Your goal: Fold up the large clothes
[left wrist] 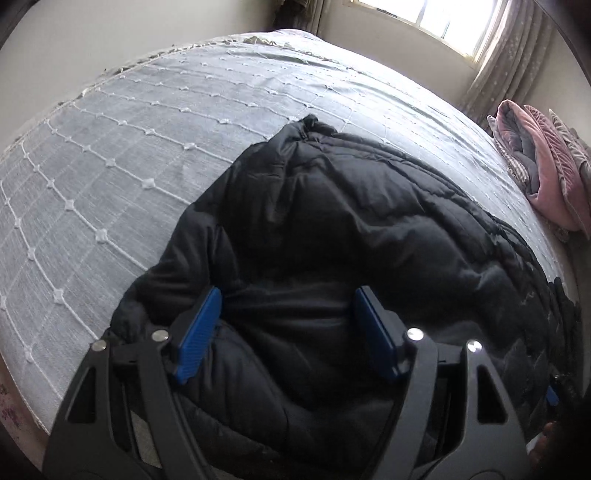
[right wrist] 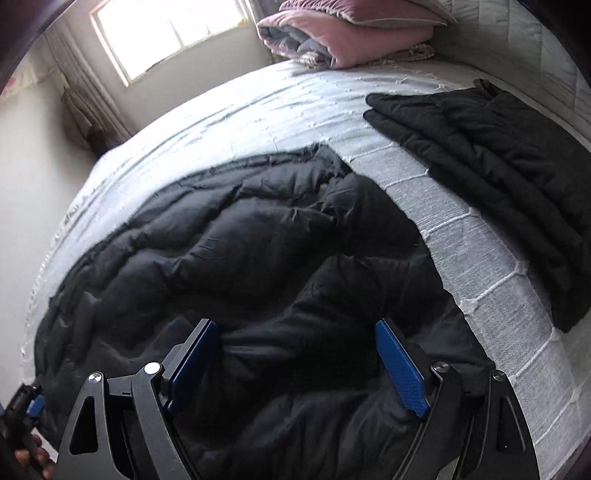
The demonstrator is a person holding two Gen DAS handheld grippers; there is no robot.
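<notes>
A large black quilted puffer jacket (left wrist: 351, 221) lies spread on the bed, and it also shows in the right wrist view (right wrist: 240, 236). My left gripper (left wrist: 288, 295) is open, its blue pads (left wrist: 201, 328) just above the jacket's near part with nothing between them. My right gripper (right wrist: 295, 328) is open too, hovering over the jacket's near part, pads (right wrist: 400, 365) apart and empty. The other gripper's blue tip (right wrist: 35, 404) shows at the lower left of the right wrist view.
The bed has a pale grey cover (left wrist: 129, 155) with a white stitched grid. A folded black garment (right wrist: 498, 177) lies on the bed to the right. Folded pink and grey blankets (right wrist: 343, 33) sit at the head. A window (right wrist: 166, 33) and curtains are behind.
</notes>
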